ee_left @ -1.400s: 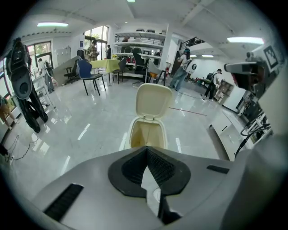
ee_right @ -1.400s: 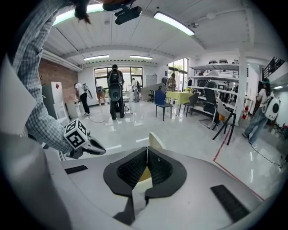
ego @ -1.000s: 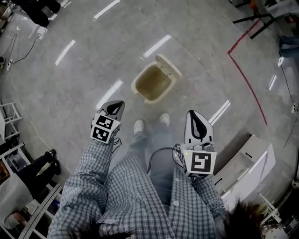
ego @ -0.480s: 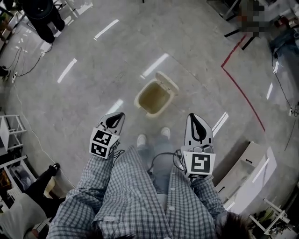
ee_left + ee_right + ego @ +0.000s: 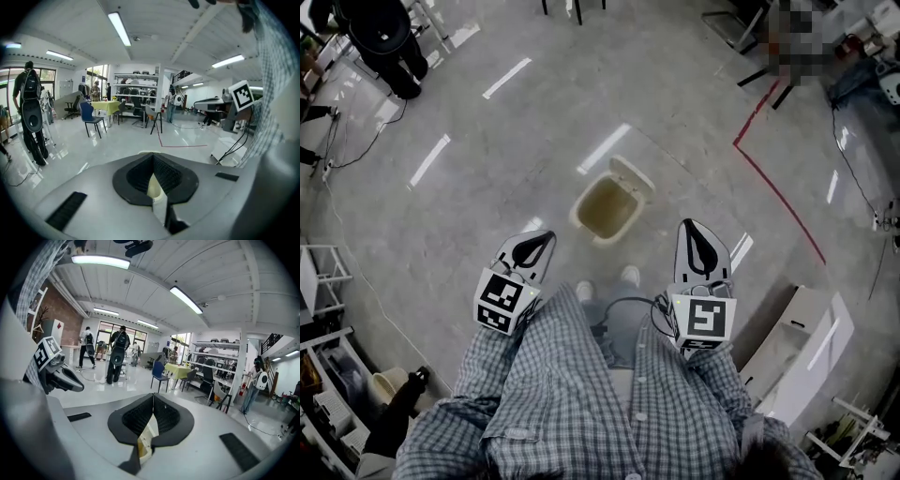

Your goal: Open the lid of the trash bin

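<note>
The cream trash bin [image 5: 606, 208] stands on the floor ahead of the person's feet. Its lid [image 5: 635, 177] is tipped back at the far side and the inside shows. My left gripper [image 5: 544, 237] hovers near and left of the bin, apart from it, jaws shut with nothing held. My right gripper [image 5: 694, 228] is near and right of the bin, also shut and holding nothing. In the left gripper view a sliver of the bin [image 5: 155, 185] shows below the closed left gripper [image 5: 152, 156]. The right gripper view shows the bin [image 5: 148, 433] below the closed right gripper [image 5: 153, 396].
A red tape line [image 5: 776, 191] runs across the floor at the right. White boxes [image 5: 795, 345] lie at the near right. A person in black [image 5: 386, 37] stands at the far left, with cables [image 5: 356, 150] and a white rack [image 5: 321, 274] along the left side.
The head view has pulled back, so the bin looks smaller and farther. Both grippers sit slightly lower in the picture. The lid stays open and both grippers stay shut.
</note>
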Demonstrator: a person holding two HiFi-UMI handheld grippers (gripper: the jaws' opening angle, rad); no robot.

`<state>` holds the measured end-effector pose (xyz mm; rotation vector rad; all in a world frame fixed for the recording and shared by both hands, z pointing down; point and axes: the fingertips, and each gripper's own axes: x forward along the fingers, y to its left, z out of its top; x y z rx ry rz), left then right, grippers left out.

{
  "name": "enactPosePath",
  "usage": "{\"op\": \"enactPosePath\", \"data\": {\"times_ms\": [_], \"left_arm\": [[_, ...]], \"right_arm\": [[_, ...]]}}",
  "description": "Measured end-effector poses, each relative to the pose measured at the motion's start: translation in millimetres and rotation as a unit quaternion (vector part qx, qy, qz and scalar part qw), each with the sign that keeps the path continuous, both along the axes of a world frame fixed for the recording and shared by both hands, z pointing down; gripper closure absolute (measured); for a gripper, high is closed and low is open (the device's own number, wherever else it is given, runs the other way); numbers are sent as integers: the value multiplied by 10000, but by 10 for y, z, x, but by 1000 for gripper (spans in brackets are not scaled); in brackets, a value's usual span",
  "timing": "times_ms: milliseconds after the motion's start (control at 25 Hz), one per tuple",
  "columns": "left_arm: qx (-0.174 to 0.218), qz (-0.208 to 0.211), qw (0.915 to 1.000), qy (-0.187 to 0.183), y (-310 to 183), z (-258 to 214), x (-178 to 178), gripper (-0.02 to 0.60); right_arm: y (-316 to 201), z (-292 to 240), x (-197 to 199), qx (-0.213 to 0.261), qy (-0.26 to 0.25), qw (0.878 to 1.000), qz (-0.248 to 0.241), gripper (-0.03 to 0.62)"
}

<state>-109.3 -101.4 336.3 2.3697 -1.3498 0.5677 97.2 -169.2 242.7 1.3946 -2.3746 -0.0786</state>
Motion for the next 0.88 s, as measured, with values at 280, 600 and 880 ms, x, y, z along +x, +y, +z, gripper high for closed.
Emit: {"op": "enactPosePath", "data": {"times_ms": [280, 600, 880], "left_arm": [[513, -290, 9980, 222, -96, -349, -126, 577], [624, -301, 9968, 402, -69, -426, -117, 577], [703, -288, 9962, 432, -101, -478, -133, 577]], "right_arm": [[-61, -300, -110, 407, 78, 9991, -112, 574], [-62, -348, -52, 419, -29, 9991, 10, 574], [-88, -343, -56, 410, -2, 9992, 33, 574]]}}
